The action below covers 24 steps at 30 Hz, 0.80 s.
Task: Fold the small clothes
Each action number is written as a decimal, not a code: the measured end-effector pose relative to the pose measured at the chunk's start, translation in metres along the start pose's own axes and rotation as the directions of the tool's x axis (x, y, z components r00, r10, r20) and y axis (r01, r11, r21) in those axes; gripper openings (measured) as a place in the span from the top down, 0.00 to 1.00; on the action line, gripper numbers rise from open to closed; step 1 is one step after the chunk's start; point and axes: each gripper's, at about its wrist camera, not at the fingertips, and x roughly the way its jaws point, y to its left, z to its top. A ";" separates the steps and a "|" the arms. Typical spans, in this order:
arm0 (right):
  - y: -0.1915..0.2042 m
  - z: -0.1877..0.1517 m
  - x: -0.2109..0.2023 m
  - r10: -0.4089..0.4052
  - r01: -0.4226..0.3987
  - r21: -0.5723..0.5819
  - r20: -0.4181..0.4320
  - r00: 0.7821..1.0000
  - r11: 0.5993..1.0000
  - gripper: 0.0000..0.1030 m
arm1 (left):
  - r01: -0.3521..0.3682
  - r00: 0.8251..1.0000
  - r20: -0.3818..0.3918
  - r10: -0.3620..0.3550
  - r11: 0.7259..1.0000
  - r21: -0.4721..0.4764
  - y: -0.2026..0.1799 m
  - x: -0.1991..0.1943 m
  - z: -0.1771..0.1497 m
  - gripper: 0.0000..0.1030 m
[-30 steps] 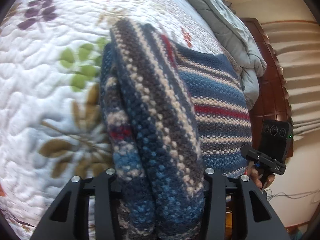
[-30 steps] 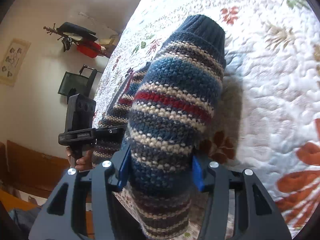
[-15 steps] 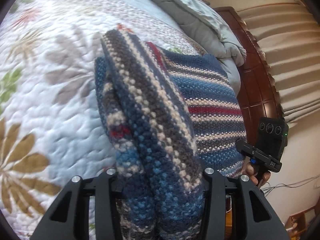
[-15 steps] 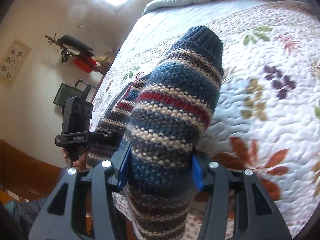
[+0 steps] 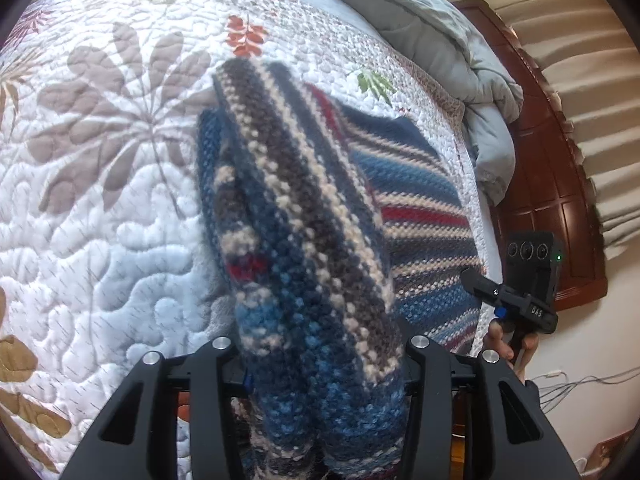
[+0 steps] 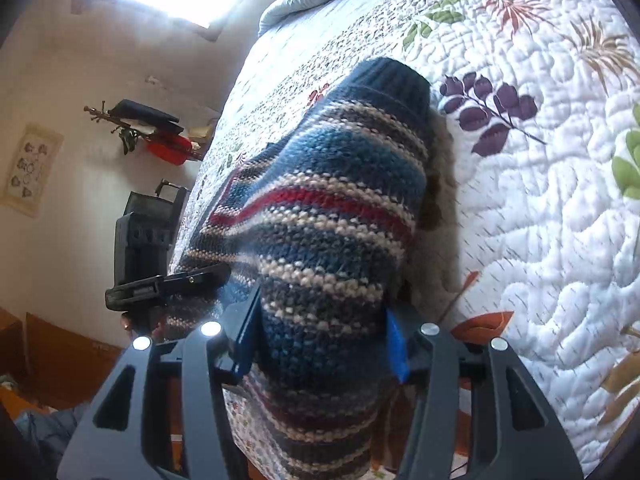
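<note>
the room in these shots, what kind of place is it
Most likely a bedroom in a home. A quilted floral bedspread covers a bed, with a rumpled grey duvet at its far end against a dark wooden headboard. The striped knit sweater is held over it.

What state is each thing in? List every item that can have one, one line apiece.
Striped blue, red and cream knitted sweater: bunched, gripped at two places, lifted over the quilt.
Left gripper: jaws shut on the sweater's knit.
Right gripper: jaws shut on a sweater sleeve, navy cuff pointing away.
White floral quilted bedspread: spread flat over the bed.
Grey duvet: crumpled at the bed's far end.
</note>
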 end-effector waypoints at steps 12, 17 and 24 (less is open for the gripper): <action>0.016 -0.010 -0.001 -0.062 0.062 -0.018 0.000 0.998 0.998 0.27 | -0.075 0.994 0.072 0.076 0.997 -0.020 0.010 -0.014 -0.034 0.39; 0.028 -0.042 -0.022 -0.073 0.073 -0.026 -0.005 0.997 0.997 0.25 | -0.089 0.991 0.097 0.090 0.996 -0.011 -0.002 -0.041 -0.053 0.32; 0.017 -0.086 -0.024 -0.050 0.052 0.021 -0.055 0.997 0.998 0.23 | -0.220 0.964 0.162 0.213 0.975 0.024 -0.033 -0.050 -0.086 0.32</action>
